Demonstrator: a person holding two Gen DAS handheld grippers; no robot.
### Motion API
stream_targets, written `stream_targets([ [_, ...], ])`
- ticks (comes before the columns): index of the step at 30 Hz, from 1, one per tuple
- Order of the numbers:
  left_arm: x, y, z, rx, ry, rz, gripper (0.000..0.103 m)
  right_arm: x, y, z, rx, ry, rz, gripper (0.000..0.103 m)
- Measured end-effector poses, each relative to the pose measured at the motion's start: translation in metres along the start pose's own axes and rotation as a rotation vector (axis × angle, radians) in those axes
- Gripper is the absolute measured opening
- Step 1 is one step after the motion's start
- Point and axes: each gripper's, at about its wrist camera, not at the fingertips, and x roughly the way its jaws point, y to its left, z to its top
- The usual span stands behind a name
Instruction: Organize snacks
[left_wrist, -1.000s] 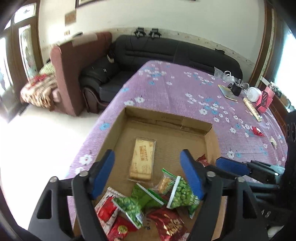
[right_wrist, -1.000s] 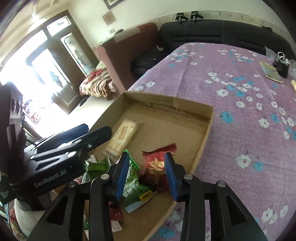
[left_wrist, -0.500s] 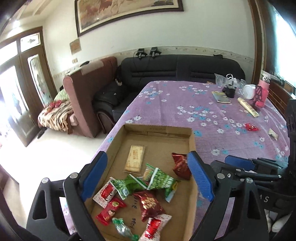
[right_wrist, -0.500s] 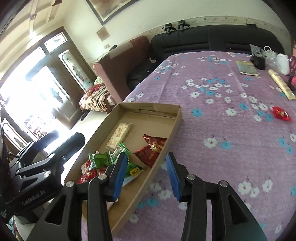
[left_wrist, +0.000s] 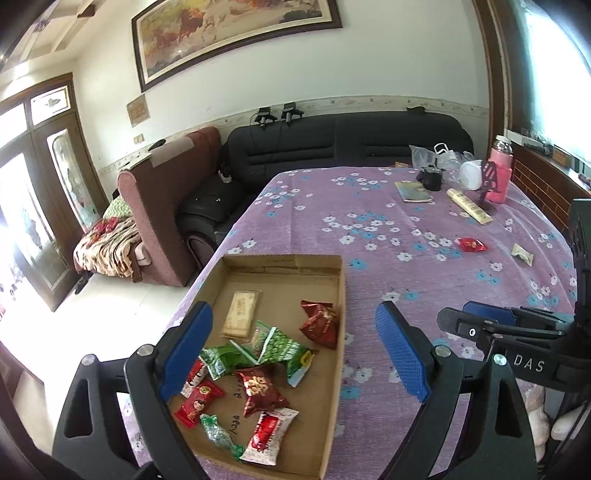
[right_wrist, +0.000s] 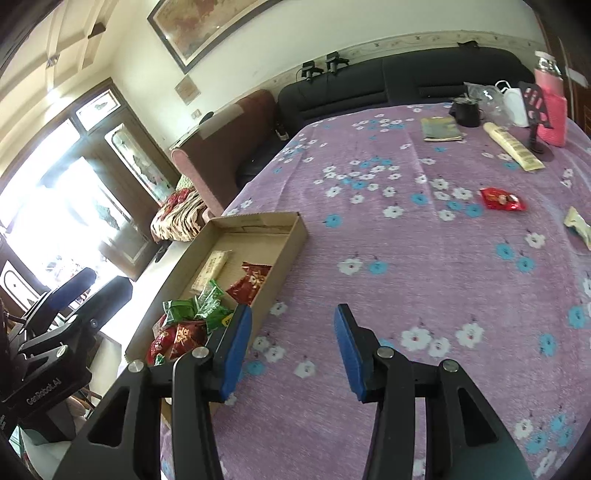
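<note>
A shallow cardboard box (left_wrist: 334, 373) (right_wrist: 282, 254) lies at the near left corner of the purple flowered table. It holds several snack packets: red ones (left_wrist: 320, 323) (right_wrist: 249, 282), green pea bags (left_wrist: 280, 347) (right_wrist: 195, 308) and a beige biscuit pack (left_wrist: 242, 314). A red packet (left_wrist: 470, 244) (right_wrist: 501, 198) and a pale packet (left_wrist: 522, 254) (right_wrist: 578, 225) lie loose on the cloth at the right. My left gripper (left_wrist: 291, 350) is open and empty above the box. My right gripper (right_wrist: 291, 347) is open and empty over the cloth beside the box.
At the table's far end stand a pink bottle (left_wrist: 500, 173), a black phone stand (right_wrist: 535, 118), a long yellow pack (right_wrist: 513, 146), a booklet (right_wrist: 441, 129), a black cup (left_wrist: 432, 179) and plastic bags. A black sofa (left_wrist: 347, 144) and brown armchair (left_wrist: 162, 206) stand beyond the table.
Both grippers have pulled up and back from the box. The right gripper has let go of a red packet, which now lies in the box, and has moved right over the cloth.
</note>
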Motion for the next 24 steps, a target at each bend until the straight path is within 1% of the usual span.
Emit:
stream_targets([
  [3,-0.003,-0.01,-0.001,0.017,0.001,-0.011,0.091,-0.007,-0.011,-0.002,0.014,-0.011,-0.008,0.049],
  [8,-0.004,-0.022,-0.004,0.038,0.008,-0.027,0.091,-0.013,-0.034,-0.005,0.052,-0.01,-0.032,0.049],
  [13,-0.002,-0.033,-0.007,0.052,0.017,-0.064,0.092,-0.024,-0.06,-0.008,0.082,-0.017,-0.064,0.049],
  [16,0.004,-0.038,-0.009,0.04,0.035,-0.119,0.093,-0.033,-0.081,-0.007,0.106,-0.029,-0.096,0.049],
  [21,0.019,-0.061,-0.016,0.042,0.08,-0.236,0.093,-0.056,-0.136,0.003,0.189,-0.061,-0.192,0.05],
  [23,0.028,-0.073,-0.017,0.04,0.111,-0.3,0.093,-0.062,-0.154,0.012,0.229,-0.073,-0.202,0.05],
  [24,0.031,-0.078,-0.018,0.045,0.119,-0.315,0.093,-0.064,-0.164,0.019,0.251,-0.08,-0.202,0.05],
])
